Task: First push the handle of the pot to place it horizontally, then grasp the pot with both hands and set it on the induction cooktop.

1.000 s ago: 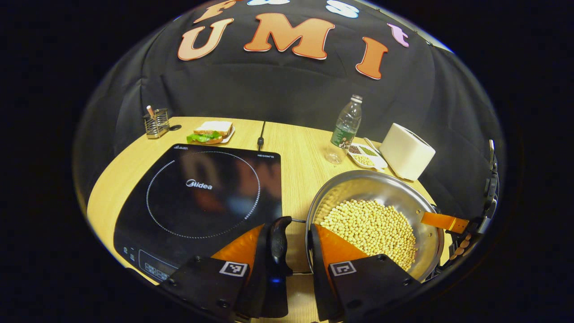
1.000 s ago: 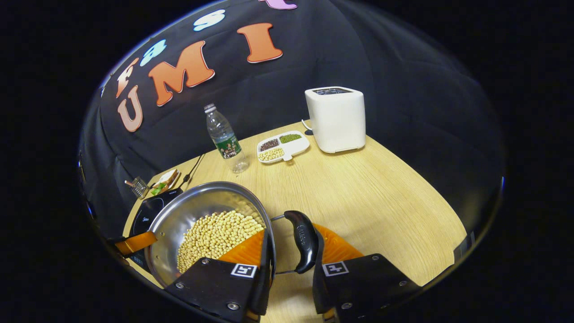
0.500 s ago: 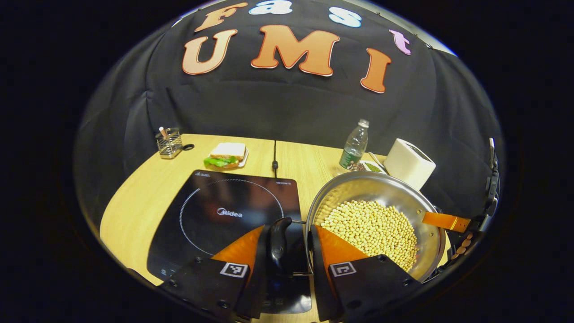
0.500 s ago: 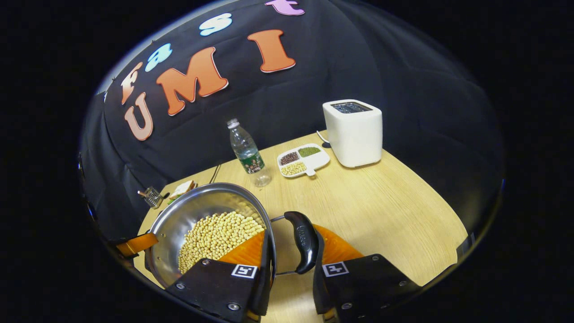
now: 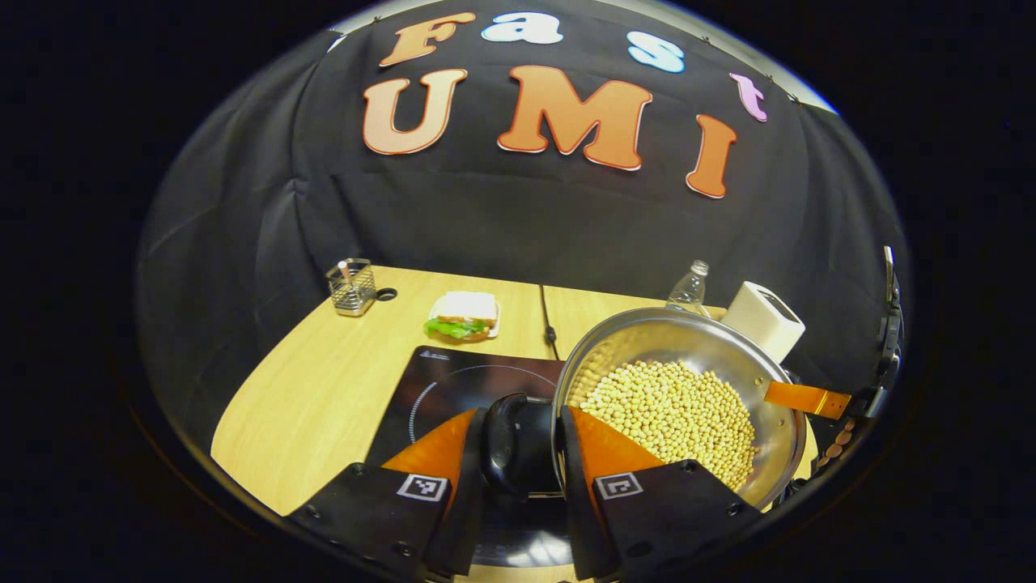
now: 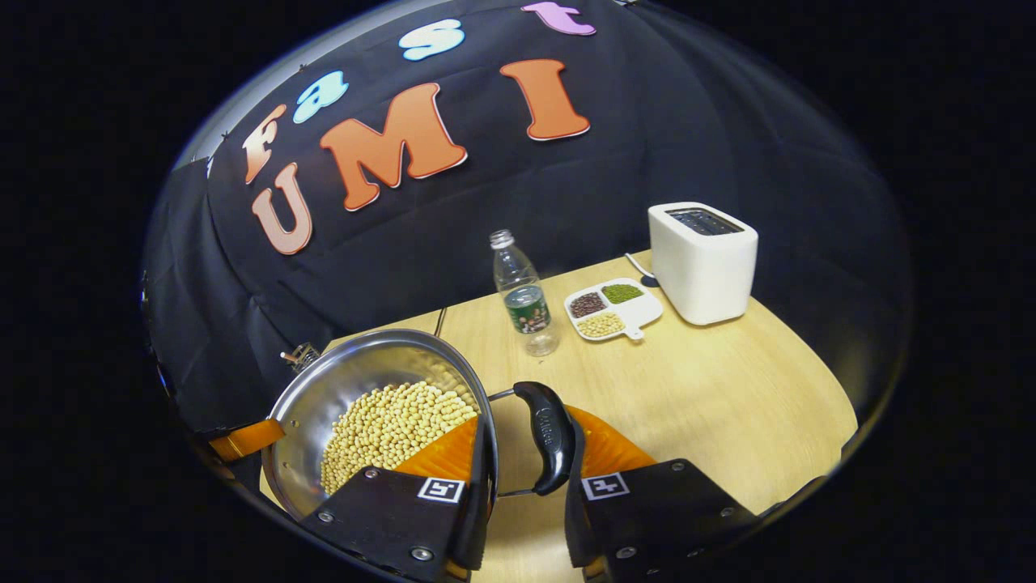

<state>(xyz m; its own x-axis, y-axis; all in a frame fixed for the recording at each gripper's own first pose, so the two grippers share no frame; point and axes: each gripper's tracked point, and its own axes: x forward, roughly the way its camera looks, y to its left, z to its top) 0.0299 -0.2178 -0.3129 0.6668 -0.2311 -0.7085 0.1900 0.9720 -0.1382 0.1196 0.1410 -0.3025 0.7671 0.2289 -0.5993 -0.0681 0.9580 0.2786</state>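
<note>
Left gripper view: the left gripper (image 5: 522,453), at bottom centre, has its fingers closed on the black left handle (image 5: 503,441) of the pot (image 5: 639,340); the steel pot, filled with soybeans (image 5: 672,413), occupies the lower right, partly over the induction cooktop (image 5: 453,380); a sandwich (image 5: 461,317) and wire holder (image 5: 350,287) lie on the table (image 5: 324,389) at centre left. Right gripper view: the right gripper (image 6: 526,470), bottom centre, has its fingers closed on the right handle (image 6: 550,437); a bottle (image 6: 524,293), divided dish (image 6: 613,312) and toaster (image 6: 702,263) stand at upper right.
</note>
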